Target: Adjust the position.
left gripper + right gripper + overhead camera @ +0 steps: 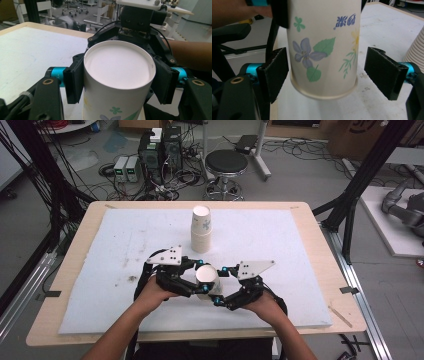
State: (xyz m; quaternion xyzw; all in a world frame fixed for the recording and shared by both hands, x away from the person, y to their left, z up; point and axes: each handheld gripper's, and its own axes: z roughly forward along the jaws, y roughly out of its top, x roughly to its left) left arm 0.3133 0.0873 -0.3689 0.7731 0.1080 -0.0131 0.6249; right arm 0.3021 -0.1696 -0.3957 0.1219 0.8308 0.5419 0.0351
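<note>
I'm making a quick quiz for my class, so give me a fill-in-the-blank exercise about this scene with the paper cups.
1. The left claw is shut on an upside-down paper ____.
2. The right claw stands ____ around the held cup, its pads apart from the wall.
3. The held cup is printed with a purple ____.
4. The stack of cups stands on the white ____.

Missing words: cup; open; flower; mat

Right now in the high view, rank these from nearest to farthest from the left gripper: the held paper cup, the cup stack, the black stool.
1. Held paper cup: between the left gripper fingers, just right of it.
2. Cup stack: upright on the white mat, beyond the gripper.
3. Black stool: on the floor past the table's far edge.
</note>
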